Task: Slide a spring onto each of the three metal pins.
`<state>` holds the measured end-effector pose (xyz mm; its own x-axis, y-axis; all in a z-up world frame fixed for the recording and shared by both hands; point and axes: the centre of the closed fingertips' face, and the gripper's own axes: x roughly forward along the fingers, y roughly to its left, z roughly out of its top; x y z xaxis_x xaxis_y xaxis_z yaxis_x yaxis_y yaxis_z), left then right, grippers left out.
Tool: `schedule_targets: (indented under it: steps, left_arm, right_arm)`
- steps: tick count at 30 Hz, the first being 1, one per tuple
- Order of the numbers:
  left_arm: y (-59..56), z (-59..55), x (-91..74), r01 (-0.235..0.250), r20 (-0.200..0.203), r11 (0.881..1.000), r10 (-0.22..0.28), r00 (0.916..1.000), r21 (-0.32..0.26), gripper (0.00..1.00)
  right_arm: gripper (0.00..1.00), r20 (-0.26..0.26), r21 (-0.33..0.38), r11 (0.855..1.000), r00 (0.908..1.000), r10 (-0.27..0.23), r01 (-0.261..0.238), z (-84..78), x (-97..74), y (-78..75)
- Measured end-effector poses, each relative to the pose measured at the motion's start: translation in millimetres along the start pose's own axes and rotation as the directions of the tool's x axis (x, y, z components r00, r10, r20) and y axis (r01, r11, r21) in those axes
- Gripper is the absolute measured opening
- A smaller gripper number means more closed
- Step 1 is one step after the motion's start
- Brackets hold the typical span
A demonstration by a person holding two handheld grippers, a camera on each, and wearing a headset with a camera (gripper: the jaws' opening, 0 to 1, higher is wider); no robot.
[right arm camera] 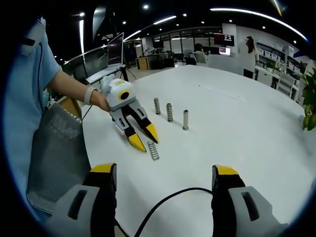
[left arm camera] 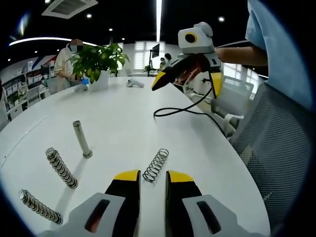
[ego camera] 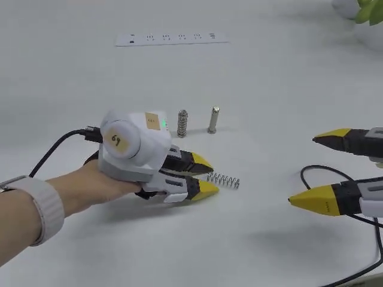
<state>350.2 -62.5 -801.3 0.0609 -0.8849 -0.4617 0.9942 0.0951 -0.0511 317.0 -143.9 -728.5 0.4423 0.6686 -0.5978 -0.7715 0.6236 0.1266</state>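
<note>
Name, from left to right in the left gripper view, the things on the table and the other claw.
Nearest pin with spring → middle pin with spring → bare pin → loose spring → right claw.

I'm seeing the loose spring lying on the desk just right of my left tool, with my right tool well apart, further right. Farther off, the bare pin is standing just right of a sprung pin, and a power strip is lying far beyond them.
</note>
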Motion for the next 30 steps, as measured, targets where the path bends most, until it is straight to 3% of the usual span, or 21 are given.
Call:
schedule_targets:
  steps: [3,13,30]
  left_arm:
    - [-0.3,0.3,0.8,0.004,0.002,1.000,-0.004,1.0000,-0.003,0.08]
    - [1.0,-0.5,-1.3,-0.006,-0.009,1.000,0.006,0.9999,0.008,0.04]
    - [3.6,0.1,-1.8,-0.024,-0.003,0.999,0.024,0.9997,-0.030,0.03]
  right_arm:
    - [0.77,0.002,0.004,1.000,1.0000,0.003,-0.003,0.3,0.4,1.3]
    - [0.77,-0.003,0.003,1.000,1.0000,0.007,-0.007,-0.8,2.1,3.8]
    - [0.75,-0.011,0.001,0.999,0.9994,0.032,-0.032,-3.3,8.7,8.0]
